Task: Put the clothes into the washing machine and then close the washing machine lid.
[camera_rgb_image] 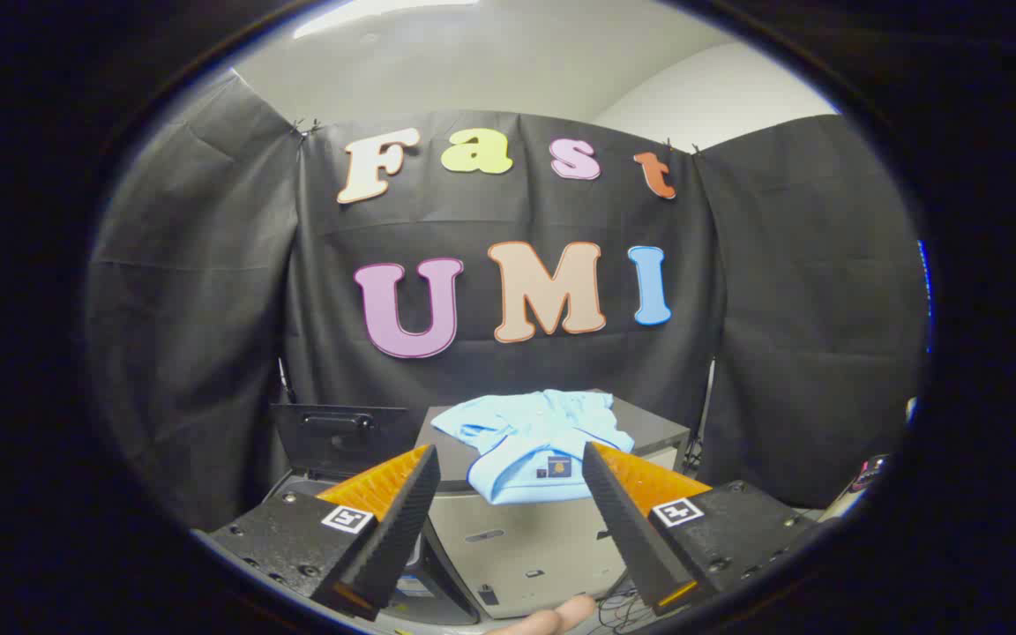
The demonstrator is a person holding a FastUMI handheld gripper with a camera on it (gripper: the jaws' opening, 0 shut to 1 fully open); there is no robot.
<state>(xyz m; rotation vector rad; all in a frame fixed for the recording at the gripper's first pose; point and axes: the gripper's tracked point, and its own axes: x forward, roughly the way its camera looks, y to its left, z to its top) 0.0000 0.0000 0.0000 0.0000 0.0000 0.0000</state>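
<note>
Item: light blue garment (pixel 533 445), crumpled, lying on the flat top of a grey cabinet-like unit (pixel 526 547). It drapes over the unit's front edge, a small dark label showing near the hanging hem. Its long axis runs roughly from the unit's back edge toward the front edge, with the wider, bunched part toward the back.

Item: washing machine (pixel 332 459), dark, standing just beside the unit's left edge. Lid (pixel 336 432) raised upright, handle facing forward. The drum's contents cannot be made out; the opening is hidden behind the left finger.

Item: gripper (pixel 508 481), fingers spread wide apart, holding nothing. The garment lies just ahead of them, in the gap between the tips, not touched by either.

Item: a fingertip (pixel 552 616) shows below the gripper, in front of the unit's base.
</note>
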